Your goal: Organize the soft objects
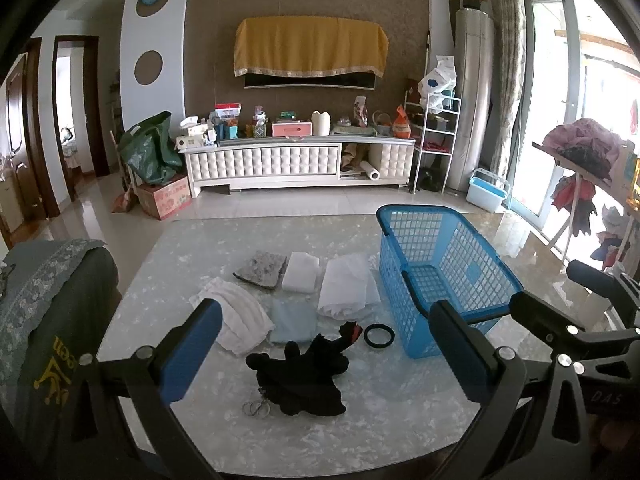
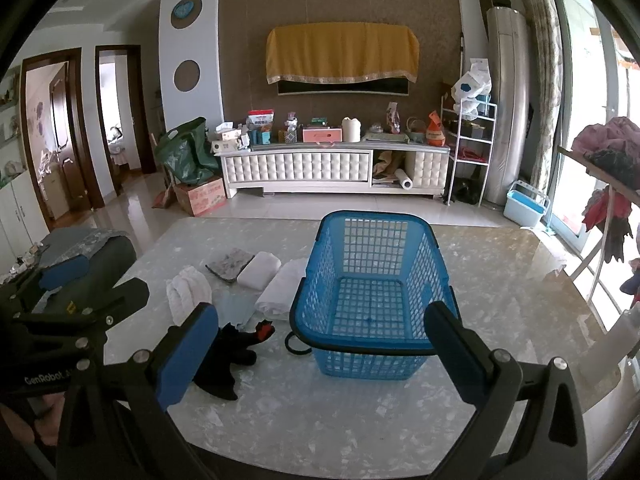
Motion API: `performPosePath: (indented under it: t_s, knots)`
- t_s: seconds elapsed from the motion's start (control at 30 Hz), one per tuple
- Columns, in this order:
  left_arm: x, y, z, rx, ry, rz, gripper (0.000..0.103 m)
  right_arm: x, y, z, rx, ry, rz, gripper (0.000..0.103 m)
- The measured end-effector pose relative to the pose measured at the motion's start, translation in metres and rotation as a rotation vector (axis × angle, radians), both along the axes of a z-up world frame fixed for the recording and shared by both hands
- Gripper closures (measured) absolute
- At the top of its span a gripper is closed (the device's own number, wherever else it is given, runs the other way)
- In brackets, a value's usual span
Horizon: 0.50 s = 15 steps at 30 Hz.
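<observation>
On the marbled desk (image 1: 400,420), folded cloths (image 1: 344,288) and a black plush toy (image 1: 300,376) lie just left of an empty blue basket (image 1: 440,280), likely their destination, while the left gripper (image 1: 324,348) and right gripper (image 2: 320,354) hover, jaws apart, holding nothing.

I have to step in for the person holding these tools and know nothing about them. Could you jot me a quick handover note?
Left hand-held gripper: open, holding nothing, above the black plush toy.
Right hand-held gripper: open, holding nothing, facing the blue basket.
On the table, left of the basket: white ribbed cloth, light blue cloth, two white folded cloths, grey patterned cloth, a black ring, key rings.
Done: nothing; the basket holds nothing.
Left: all soft items, probably into the basket.
</observation>
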<state>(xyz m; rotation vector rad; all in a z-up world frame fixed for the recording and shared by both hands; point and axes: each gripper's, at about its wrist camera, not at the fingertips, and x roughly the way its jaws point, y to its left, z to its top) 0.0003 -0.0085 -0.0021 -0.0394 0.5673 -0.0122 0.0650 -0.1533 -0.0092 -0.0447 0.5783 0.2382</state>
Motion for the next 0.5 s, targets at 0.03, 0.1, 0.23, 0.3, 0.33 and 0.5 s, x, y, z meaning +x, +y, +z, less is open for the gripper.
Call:
performPosePath:
  t_s: [0.03, 0.1, 0.23, 0.3, 0.33, 0.5]
  knots:
    - [0.0001, 0.0003, 0.0000, -0.001, 0.001, 0.000, 0.000, -0.0001, -0.0001, -0.0001, 0.004, 0.002, 0.002, 0.000]
    - [-0.0003, 0.0005, 0.0000, 0.003, 0.001, 0.000, 0.000, -0.0002, -0.0006, -0.0001, 0.009, 0.006, 0.004, 0.000]
    - [-0.0013, 0.0004, -0.0005, 0.004, -0.003, -0.004, 0.000, -0.0011, -0.0020, 0.0003, 0.011, 0.007, 0.005, 0.000]
    - [-0.0017, 0.0004, -0.0004, 0.003, -0.004, -0.004, 0.000, -0.0010, -0.0023, 0.0005, 0.013, 0.008, 0.004, 0.000]
    - [-0.0022, 0.0002, -0.0006, 0.003, -0.005, -0.005, 0.000, -0.0010, -0.0021, 0.0004, 0.012, 0.007, 0.005, 0.000]
    - [-0.0031, 0.0010, 0.0007, 0.012, -0.008, -0.008, 0.000, -0.0010, -0.0025, 0.0003, 0.013, 0.008, 0.005, 0.000]
